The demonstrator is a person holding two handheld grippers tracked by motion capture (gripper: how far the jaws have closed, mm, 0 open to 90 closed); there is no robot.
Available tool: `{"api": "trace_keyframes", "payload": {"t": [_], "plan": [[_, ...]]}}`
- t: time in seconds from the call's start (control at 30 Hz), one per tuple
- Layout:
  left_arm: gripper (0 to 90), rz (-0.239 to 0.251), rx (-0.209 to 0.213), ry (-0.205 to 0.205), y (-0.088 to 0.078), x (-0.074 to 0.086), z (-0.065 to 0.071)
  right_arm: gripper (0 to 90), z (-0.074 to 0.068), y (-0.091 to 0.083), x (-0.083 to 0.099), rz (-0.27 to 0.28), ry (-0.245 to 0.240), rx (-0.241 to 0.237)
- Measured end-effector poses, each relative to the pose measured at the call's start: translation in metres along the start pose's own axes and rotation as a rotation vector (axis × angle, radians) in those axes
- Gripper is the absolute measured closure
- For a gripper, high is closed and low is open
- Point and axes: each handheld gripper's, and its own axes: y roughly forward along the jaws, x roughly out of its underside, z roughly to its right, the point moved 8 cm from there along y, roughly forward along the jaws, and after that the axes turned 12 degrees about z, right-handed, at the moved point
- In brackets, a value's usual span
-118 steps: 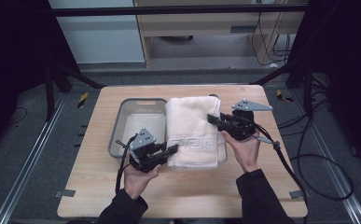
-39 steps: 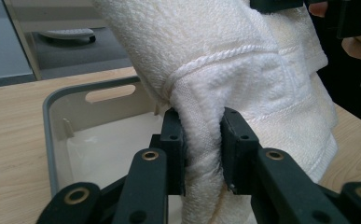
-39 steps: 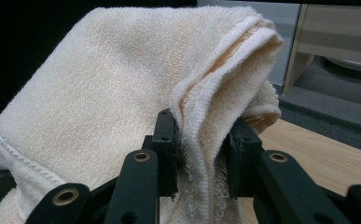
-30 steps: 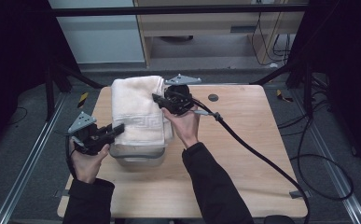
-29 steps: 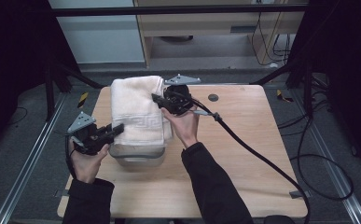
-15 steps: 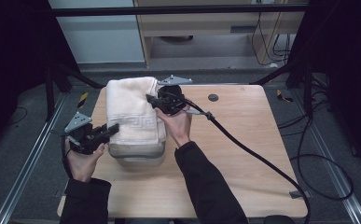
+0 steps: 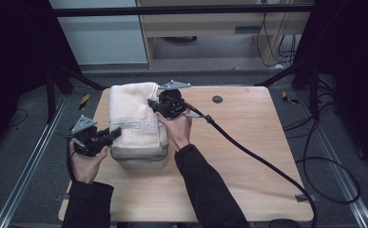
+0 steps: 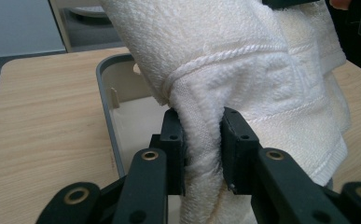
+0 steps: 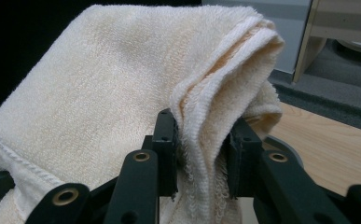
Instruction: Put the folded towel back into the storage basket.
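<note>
A folded cream towel [image 7: 133,114] with a key-pattern band hangs between my two grippers above a grey tray [image 7: 141,160] at the left of the wooden table [image 7: 248,156]. My left gripper [image 7: 112,135] is shut on the towel's near left edge; its pads [image 8: 236,144] squeeze a thick fold of the towel [image 8: 243,79] over the tray's rim [image 8: 107,121]. My right gripper [image 7: 152,104] is shut on the towel's far right edge, and its pads [image 9: 165,140] clamp several layers of the towel [image 9: 103,93].
A thick black cable [image 7: 257,156] trails from the right gripper across the table to the lower right. A small dark disc [image 7: 217,99] lies at the table's far side. Black frame legs and loose cables [image 7: 324,137] stand on the floor around.
The towel, held by both grippers, has shifted a little left and down over the tray. The right gripper moved left and lower; the left hand stayed nearly still.
</note>
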Motion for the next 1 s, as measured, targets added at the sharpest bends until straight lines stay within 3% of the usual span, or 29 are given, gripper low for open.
{"api": "trace_keyframes", "payload": {"t": [1.0], "plan": [[72.3, -0.123, -0.028, -0.003, 0.024, 0.036, -0.014, 69.2, 0.011, 0.026, 0.049, -0.094, 0.029, 0.047]]}}
